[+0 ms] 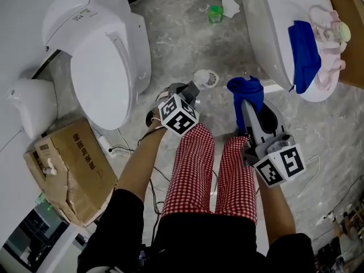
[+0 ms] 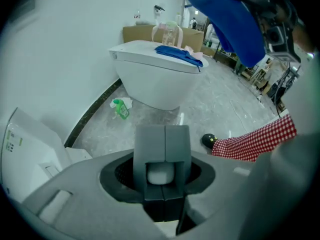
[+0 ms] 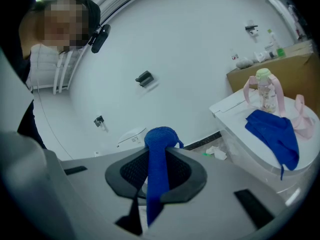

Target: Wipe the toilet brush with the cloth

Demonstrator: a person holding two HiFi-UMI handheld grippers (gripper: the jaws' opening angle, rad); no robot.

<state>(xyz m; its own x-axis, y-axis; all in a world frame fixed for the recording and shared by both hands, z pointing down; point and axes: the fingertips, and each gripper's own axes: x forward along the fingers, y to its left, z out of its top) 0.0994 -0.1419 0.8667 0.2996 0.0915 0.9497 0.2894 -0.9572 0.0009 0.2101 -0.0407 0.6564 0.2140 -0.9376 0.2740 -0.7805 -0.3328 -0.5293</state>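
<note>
The left gripper (image 2: 164, 134) has its 2 jaws closed on the pale handle end of the toilet brush (image 2: 160, 174). The right gripper (image 3: 160, 154) clamps the soft blue cloth (image 3: 159, 139), held near the brush. The brush looks light, stiff and probably slippery, so the handle is the place to hold it. The cardboard box (image 1: 68, 169) hides its contents.

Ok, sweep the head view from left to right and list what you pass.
Cardboard box → closed toilet → left gripper → toilet brush it holds → blue cloth in the right gripper → second blue cloth on the other toilet → pink-strapped bottle.
</note>
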